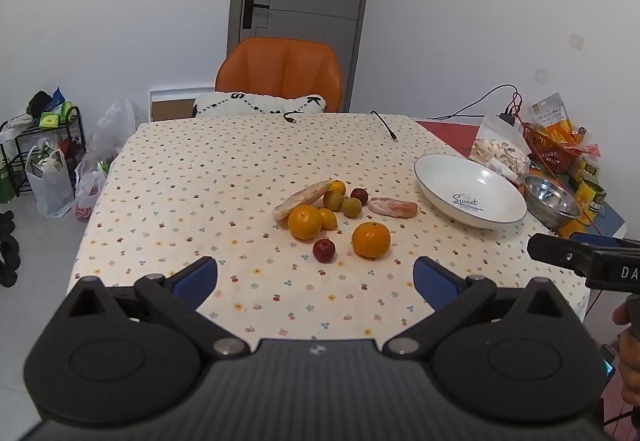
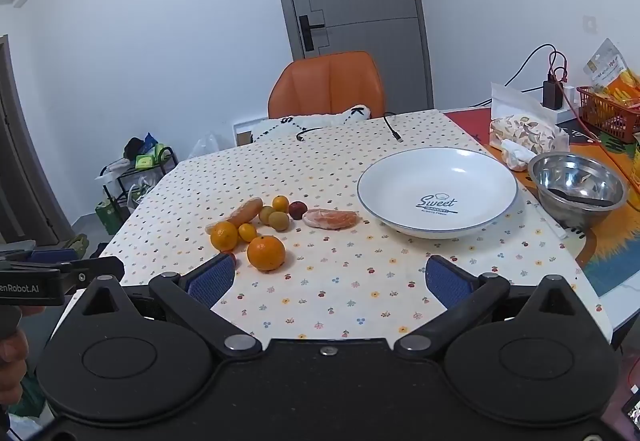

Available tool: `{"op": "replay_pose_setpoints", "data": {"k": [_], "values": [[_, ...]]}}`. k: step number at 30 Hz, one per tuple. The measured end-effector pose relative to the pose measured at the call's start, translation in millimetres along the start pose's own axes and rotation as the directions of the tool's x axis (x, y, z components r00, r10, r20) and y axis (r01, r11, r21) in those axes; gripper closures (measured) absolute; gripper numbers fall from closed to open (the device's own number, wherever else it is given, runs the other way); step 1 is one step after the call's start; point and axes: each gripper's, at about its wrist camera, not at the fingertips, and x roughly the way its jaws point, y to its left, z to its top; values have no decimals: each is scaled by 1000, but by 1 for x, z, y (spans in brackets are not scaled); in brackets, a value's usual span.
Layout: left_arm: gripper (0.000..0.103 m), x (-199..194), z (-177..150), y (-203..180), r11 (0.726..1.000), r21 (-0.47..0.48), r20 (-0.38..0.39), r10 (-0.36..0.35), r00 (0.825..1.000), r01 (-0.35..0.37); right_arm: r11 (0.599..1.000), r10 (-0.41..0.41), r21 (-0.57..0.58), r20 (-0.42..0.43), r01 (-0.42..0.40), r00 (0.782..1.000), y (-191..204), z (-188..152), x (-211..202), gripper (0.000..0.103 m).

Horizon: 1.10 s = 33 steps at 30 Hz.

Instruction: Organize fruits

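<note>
A cluster of fruit lies mid-table on the dotted cloth: a large orange (image 1: 371,240) (image 2: 266,252), a second orange (image 1: 305,221) (image 2: 224,236), a small dark red fruit (image 1: 323,250), another red one (image 1: 359,195) (image 2: 298,210), small green-yellow fruits (image 1: 333,200) (image 2: 279,220) and a peeled citrus piece (image 1: 393,207) (image 2: 330,219). An empty white plate (image 1: 436,177) (image 2: 384,177) sits to their right. My left gripper (image 1: 316,279) hovers open, short of the fruit. My right gripper (image 2: 330,281) is open too, near the large orange, holding nothing.
A long pale peel (image 1: 302,198) (image 2: 244,213) leans among the fruit. A steel bowl (image 2: 578,185), a bagged snack (image 2: 524,135), a red basket (image 2: 608,117) and cables crowd the right side. An orange chair (image 1: 280,75) stands behind the table.
</note>
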Motion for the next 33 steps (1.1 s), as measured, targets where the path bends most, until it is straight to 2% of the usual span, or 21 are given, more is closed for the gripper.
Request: {"op": "replay_pose_setpoints", "data": {"k": [33], "values": [[0, 1, 0, 1, 1000, 2, -3, 2, 1000, -2, 1000, -4, -20, -1, 4, 1000, 3, -3, 1, 0]]}}
